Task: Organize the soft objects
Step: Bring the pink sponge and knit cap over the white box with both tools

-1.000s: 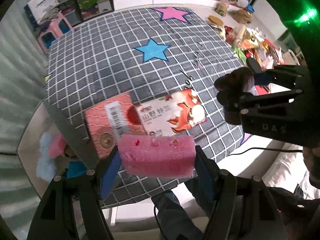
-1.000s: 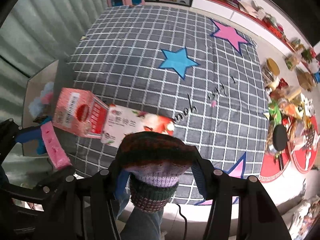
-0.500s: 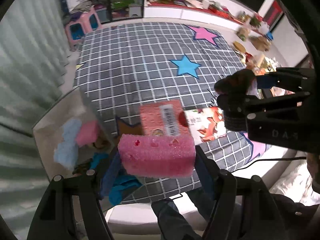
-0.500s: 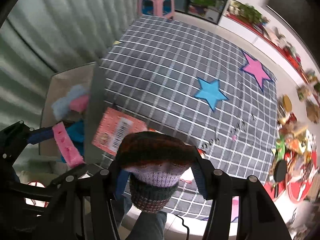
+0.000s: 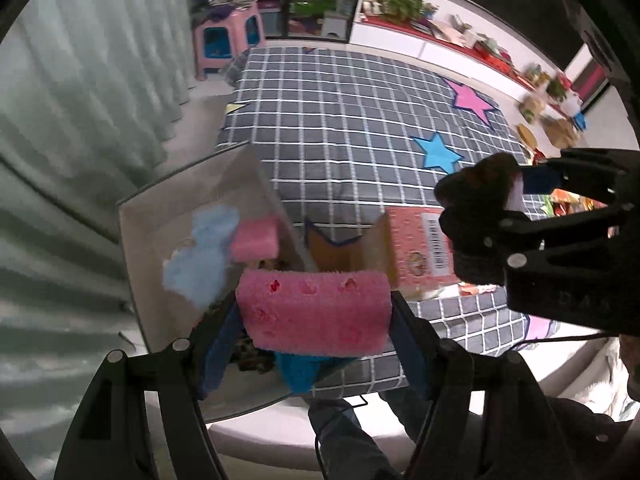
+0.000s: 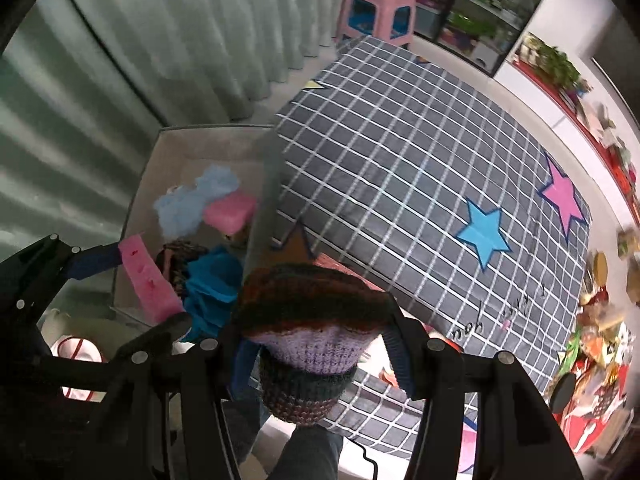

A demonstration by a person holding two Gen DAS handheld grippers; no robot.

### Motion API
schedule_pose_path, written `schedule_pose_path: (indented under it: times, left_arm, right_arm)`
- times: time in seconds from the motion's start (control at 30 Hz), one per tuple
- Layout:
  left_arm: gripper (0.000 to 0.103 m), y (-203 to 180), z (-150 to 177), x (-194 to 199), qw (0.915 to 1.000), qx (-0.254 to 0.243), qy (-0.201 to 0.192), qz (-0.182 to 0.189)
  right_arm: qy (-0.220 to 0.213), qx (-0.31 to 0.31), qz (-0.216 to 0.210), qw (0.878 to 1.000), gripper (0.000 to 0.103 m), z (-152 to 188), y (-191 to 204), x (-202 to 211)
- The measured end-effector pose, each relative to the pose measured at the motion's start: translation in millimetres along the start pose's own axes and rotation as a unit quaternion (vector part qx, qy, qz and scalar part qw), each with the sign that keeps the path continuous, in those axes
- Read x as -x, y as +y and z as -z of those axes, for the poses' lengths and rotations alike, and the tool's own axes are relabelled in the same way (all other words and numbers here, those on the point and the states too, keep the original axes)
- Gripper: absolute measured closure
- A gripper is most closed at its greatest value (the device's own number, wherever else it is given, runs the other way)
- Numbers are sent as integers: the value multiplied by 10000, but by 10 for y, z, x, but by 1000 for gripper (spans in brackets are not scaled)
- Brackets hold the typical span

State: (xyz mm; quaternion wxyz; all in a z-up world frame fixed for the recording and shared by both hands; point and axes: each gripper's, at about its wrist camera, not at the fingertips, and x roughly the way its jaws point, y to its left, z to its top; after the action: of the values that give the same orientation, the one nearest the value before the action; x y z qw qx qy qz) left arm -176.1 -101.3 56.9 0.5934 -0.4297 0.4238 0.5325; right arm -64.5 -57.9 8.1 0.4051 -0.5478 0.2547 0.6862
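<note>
Sponge (image 5: 314, 312) lies sideways, squeezed in our left tongs (image 5: 316, 320); both tongs point down near the box (image 6: 160, 152). Right tongs (image 6: 316, 344) squeeze the knit hat (image 6: 310, 320).

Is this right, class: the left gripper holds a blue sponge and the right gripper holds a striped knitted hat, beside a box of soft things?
Not quite. The sponge in the left gripper is pink, as the left wrist view shows. The right gripper does hold the striped knitted hat, beside the box.
</note>
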Motion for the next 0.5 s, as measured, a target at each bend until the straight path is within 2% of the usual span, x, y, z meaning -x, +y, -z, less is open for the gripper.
schedule_pose_path:
  times: [0.5]
  left_arm:
    - [29,456,47,-124,9986,471,126,-202]
  right_arm:
    - [159,427,-137,9989,46,-247,387,-200]
